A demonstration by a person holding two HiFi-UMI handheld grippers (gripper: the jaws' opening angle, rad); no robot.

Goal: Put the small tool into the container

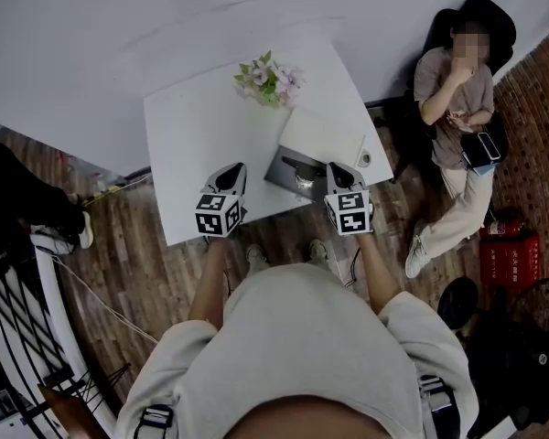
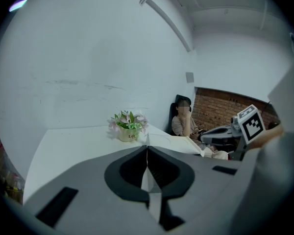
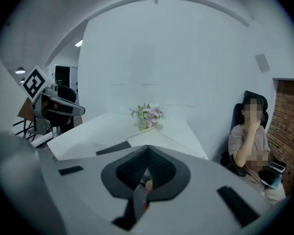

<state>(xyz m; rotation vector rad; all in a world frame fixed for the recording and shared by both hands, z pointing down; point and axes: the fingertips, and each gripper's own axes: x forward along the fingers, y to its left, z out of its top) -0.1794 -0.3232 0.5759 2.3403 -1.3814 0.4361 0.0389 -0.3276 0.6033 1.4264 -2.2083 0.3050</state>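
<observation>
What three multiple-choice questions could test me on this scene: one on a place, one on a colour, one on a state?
1. Where do the flowers stand?
A) at the table's far edge
B) on the floor
C) in the seated person's lap

2. What colour is the table?
A) black
B) white
C) red

3. How do the jaws of the left gripper stand?
A) wide apart
B) clamped on the flowerpot
C) together, nothing between

Answers:
1 A: the head view shows them on the tabletop by its far edge.
2 B: its top is plain white.
3 C: the left gripper view shows the jaws meeting with nothing between them.
</observation>
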